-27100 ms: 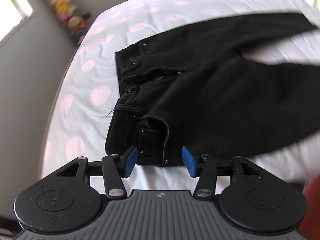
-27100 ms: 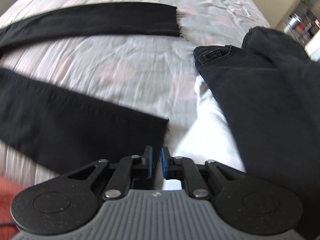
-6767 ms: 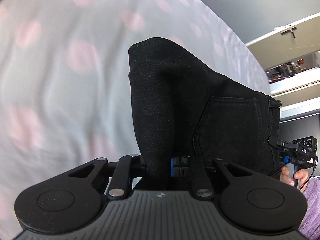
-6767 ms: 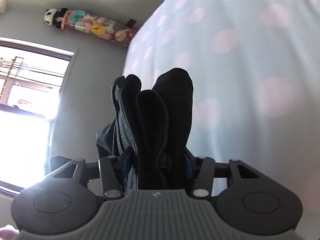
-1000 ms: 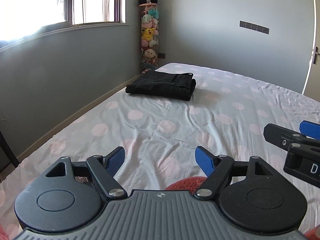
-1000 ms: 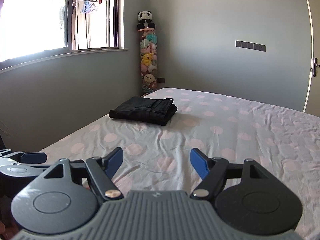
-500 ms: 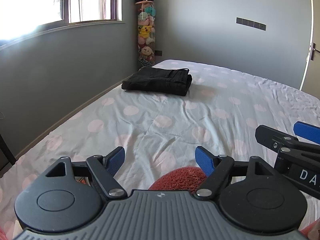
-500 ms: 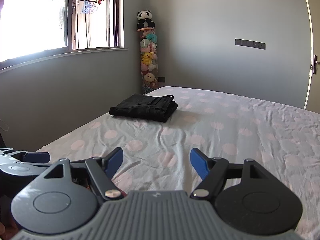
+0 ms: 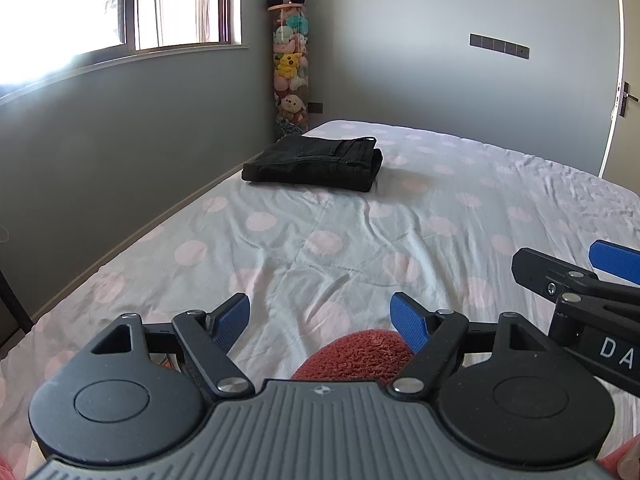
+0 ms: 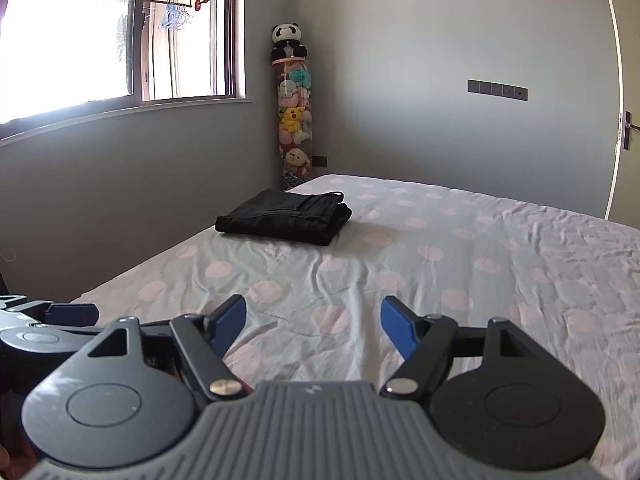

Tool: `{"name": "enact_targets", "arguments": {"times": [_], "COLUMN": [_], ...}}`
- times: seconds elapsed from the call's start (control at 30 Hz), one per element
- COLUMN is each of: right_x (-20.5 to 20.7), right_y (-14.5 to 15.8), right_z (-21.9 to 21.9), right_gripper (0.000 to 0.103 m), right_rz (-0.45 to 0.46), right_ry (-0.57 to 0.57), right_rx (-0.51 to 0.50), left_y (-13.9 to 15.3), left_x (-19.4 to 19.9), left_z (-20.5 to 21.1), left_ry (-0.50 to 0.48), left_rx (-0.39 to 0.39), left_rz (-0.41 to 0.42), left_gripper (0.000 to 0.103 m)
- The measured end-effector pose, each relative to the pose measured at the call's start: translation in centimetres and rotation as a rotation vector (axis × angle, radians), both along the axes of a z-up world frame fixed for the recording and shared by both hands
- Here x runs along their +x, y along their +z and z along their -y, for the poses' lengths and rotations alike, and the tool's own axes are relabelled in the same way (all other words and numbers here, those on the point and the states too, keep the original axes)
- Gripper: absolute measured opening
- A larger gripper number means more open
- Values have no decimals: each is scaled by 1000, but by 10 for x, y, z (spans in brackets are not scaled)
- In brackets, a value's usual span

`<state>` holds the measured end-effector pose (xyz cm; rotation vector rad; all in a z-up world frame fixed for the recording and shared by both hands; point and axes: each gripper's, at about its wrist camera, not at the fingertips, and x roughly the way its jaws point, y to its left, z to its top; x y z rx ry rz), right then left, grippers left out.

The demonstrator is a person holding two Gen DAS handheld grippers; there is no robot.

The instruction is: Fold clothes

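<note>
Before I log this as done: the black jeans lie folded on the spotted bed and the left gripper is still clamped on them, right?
Not quite. The left gripper is open and empty, away from the jeans, which lie folded on the bed, as the left wrist view shows.

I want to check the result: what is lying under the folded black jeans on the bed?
The folded black jeans rest directly on the pale polka-dot bed sheet, near the far corner. Whether anything lies between them is hidden by the jeans.

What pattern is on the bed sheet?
Pale pink polka dots on a light grey-white sheet, clearest in the left wrist view.
</note>
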<state>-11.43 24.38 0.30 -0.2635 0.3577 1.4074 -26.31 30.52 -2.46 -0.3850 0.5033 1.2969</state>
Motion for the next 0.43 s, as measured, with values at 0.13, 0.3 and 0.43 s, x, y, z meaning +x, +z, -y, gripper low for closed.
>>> {"name": "enact_targets", "arguments": {"times": [0.13,0.3,0.43], "right_x": [0,-2,-2], "right_y": [-1,-2,-3], "right_z": [1,1,1], "right_gripper": [77,78,79], "right_rz": [4,6,6], "right_ry": [-7,-12,-11], "right_rx": [4,12,14], "left_y": [-1,0,-1], "left_x": [2,0,-1], "left_z": [2,3,4], "left_ry": [1,-5,-6], "left_rx": [10,16,21], "left_rz": [3,6,14], "left_gripper": [91,91,91]}}
